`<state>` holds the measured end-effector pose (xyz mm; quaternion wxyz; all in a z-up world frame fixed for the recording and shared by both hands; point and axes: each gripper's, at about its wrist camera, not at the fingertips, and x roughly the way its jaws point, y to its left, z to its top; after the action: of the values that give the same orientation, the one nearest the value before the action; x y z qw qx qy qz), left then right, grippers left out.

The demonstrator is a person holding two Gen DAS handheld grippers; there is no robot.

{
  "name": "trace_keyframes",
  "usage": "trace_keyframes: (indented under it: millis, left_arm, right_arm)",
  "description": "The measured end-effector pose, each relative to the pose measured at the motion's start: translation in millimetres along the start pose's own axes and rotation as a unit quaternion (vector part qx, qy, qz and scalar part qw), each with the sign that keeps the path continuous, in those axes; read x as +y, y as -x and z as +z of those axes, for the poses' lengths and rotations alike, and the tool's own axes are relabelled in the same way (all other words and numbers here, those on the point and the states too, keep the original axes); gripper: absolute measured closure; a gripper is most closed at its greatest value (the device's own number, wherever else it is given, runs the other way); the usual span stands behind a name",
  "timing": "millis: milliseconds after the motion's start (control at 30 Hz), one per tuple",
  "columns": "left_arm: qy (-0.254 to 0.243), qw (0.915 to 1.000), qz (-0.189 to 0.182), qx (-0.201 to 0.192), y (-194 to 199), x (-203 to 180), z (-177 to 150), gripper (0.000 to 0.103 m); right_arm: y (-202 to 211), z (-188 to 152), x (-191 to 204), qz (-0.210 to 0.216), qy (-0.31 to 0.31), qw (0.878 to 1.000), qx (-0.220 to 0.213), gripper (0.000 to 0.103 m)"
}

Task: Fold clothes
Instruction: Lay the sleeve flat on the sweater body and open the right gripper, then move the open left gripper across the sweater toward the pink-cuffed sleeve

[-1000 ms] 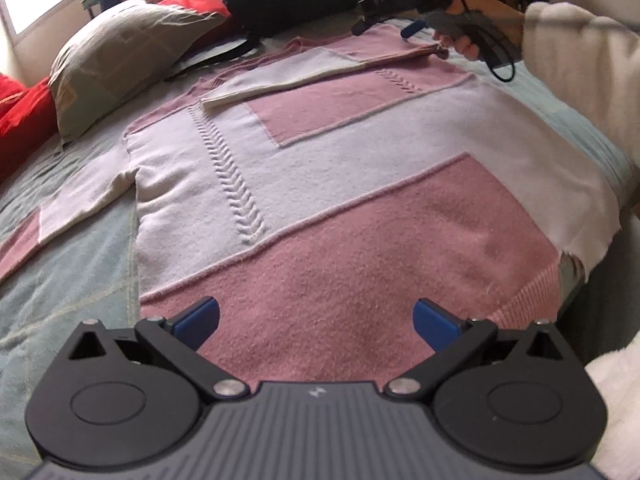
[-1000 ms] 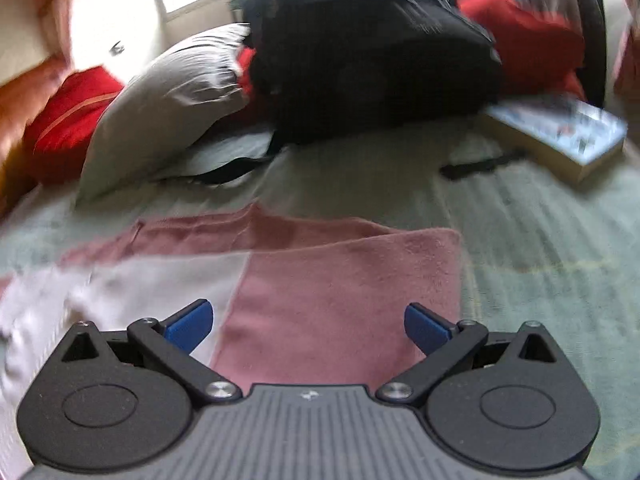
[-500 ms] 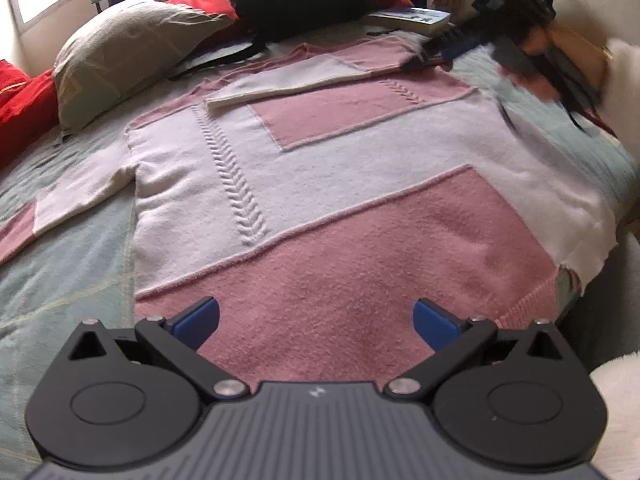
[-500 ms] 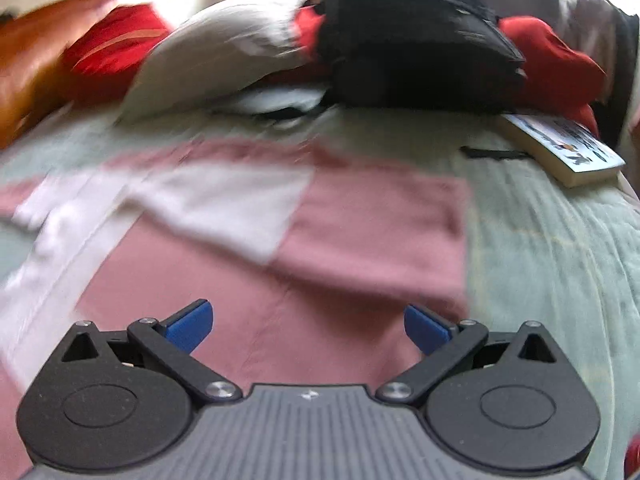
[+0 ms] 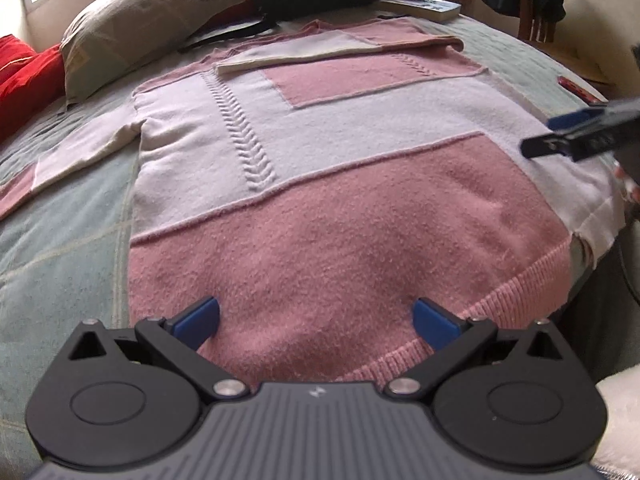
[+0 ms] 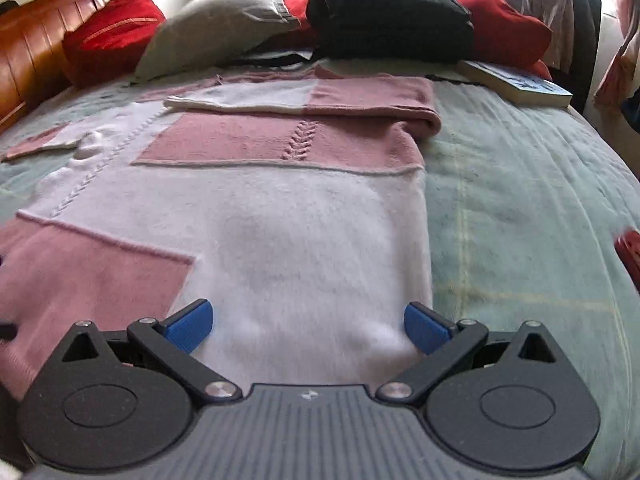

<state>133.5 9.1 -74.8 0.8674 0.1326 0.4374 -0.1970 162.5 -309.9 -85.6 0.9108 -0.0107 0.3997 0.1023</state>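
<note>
Below your left gripper (image 5: 316, 318), jaws spread and empty, the sweater (image 5: 320, 184) lies flat on the bed (image 5: 60, 208), one sleeve (image 6: 304, 98) folded across. Your right gripper (image 6: 308, 326), also spread, hovers over its side edge. Pinch only the top layer and the fold may skew; the hem seems to overhang the bed's edge and could slide. Ahead, the pillow (image 5: 132, 36), bag (image 6: 384, 8) and book (image 6: 516, 82) crowd the far end.

**Sweater spread flat, one sleeve folded**

A pink-and-white patchwork knit sweater (image 5: 320, 168) is laid flat on a pale green quilted bedspread (image 5: 60, 232). The left gripper (image 5: 316, 320) is held wide open above its ribbed hem. The right gripper (image 5: 580, 136) is seen at the right edge.
</note>
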Motion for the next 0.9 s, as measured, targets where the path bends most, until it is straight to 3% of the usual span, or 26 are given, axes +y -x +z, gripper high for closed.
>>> trace_keyframes:
  millis: [133,300,400,567,667,900]
  left_arm:
    - [-0.001,1.0,0.007,0.001,3,-4,3,0.001]
    - [-0.003,0.9999,0.011,-0.004,8,-9,5,0.001]
    - [0.0,0.9999,0.011,-0.002,8,-10,8,0.001]
    - [0.002,0.9999,0.014,-0.007,6,-5,16,0.001]
    - [0.01,0.9999,0.01,0.001,-4,-2,18,0.001]
    - [0.023,0.9997,-0.008,0.004,-2,5,2,0.001]
  right_arm:
    - [6,13,0,0.01,0.008,1.0,-0.026,0.0]
    - [-17,62,-9,0.048,0.001,0.996,-0.069,0.0]
    - [-48,91,-16,0.055,-0.009,0.996,-0.064,0.0]
    - [-96,116,-30,0.028,-0.025,0.998,-0.05,0.0]
    - [-110,111,-39,0.012,-0.044,0.998,-0.035,0.0]
    - [-77,71,-20,-0.017,0.009,1.0,-0.021,0.0]
